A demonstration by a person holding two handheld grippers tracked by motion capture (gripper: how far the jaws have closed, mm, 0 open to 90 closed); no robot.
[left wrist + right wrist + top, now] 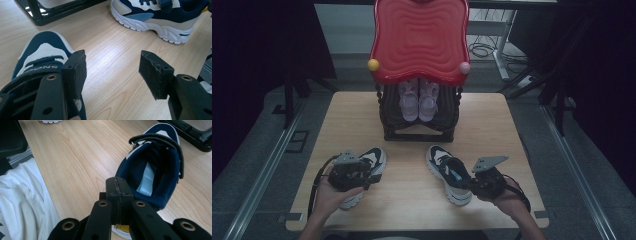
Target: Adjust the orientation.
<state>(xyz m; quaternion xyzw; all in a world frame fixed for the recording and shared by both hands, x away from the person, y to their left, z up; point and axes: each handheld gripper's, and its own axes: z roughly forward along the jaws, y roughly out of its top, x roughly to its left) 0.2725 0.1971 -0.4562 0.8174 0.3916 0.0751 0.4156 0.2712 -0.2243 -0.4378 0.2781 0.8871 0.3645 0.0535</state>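
While the left gripper (112, 68) gapes beside one sneaker (42, 57), the right gripper (117, 188) sits pinched together, empty, at the other sneaker's (152, 170) heel.

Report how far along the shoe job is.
Done: a pink pair already sits on the black rack under the red top.
In hand: the right gripper has its jaws shut at the heel of the right navy sneaker, apparently pinching the collar; the left gripper stands open over the left navy sneaker, gripping nothing.
Left: both navy sneakers lie on the table, likely bound for the rack.
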